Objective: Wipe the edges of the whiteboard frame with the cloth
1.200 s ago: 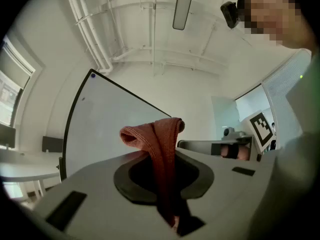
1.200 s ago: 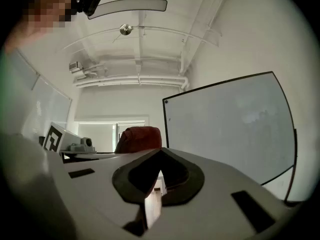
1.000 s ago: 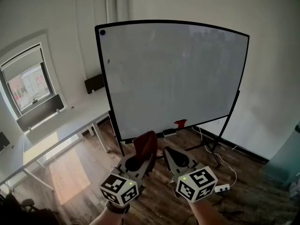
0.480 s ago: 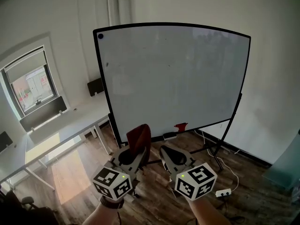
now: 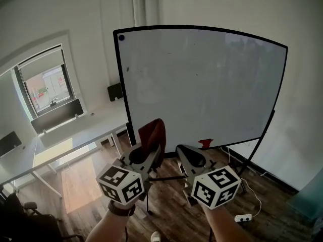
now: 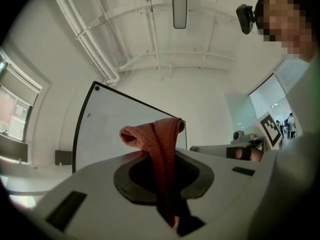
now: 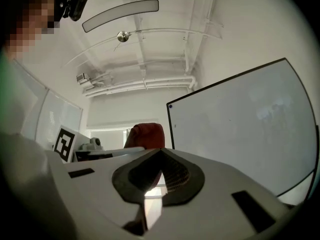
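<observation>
A large whiteboard [image 5: 202, 84] with a thin black frame [image 5: 124, 84] stands on a wheeled stand ahead of me. My left gripper [image 5: 146, 153] is shut on a folded red cloth [image 5: 153, 134], which sticks up past its jaws; the cloth [image 6: 159, 149] hangs between them in the left gripper view. My right gripper [image 5: 191, 155] is shut with nothing in it, just right of the left one. Both grippers hang in the air short of the board's lower left corner. The right gripper view shows the board [image 7: 240, 129] and the red cloth [image 7: 145, 135] to its left.
A long white table [image 5: 65, 145] runs along the wall at left under a window [image 5: 48, 87]. A small red object [image 5: 205, 143] sits on the board's bottom ledge. Cables and a white power strip [image 5: 243, 218] lie on the wood floor at right.
My view has shifted left and closer, so the board now sits further right. Both grippers stay side by side, the left still holding the cloth.
</observation>
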`<state>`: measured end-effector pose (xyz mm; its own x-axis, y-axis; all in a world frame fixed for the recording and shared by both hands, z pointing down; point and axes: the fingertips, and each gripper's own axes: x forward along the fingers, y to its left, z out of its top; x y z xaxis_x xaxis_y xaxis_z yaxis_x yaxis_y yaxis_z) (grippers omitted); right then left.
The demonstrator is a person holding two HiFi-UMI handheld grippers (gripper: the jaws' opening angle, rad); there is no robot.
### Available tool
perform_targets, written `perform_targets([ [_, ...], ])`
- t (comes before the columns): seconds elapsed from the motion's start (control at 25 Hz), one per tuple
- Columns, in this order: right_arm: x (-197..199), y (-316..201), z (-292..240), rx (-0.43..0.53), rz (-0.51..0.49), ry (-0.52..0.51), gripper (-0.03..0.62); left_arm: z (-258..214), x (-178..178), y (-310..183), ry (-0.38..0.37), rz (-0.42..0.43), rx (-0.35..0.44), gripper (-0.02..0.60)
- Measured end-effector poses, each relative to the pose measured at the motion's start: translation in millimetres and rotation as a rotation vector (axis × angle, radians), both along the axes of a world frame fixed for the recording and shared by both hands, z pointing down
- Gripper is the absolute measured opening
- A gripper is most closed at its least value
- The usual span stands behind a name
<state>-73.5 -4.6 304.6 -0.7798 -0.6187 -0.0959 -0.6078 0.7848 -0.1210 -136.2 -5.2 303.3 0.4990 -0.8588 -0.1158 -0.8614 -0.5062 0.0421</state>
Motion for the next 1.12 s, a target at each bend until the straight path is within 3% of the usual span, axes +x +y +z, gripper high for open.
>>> perform_targets([
  [0.36, -40, -68, -35, 0.065, -0.006, 0.008, 0.002, -31, -37, -67, -0.005, 0.006, 0.059, 0.064],
  [0.8, -105, -155, -81, 0.156, -0.035, -0.007, 0.003, -122, -113, -164, -0.09, -0.045, 0.229, 0.064],
  [1.12, -132, -213, -114, 0.21, -0.074, -0.015, 0.003, -137, -122, -213, -0.122, -0.089, 0.25, 0.064],
])
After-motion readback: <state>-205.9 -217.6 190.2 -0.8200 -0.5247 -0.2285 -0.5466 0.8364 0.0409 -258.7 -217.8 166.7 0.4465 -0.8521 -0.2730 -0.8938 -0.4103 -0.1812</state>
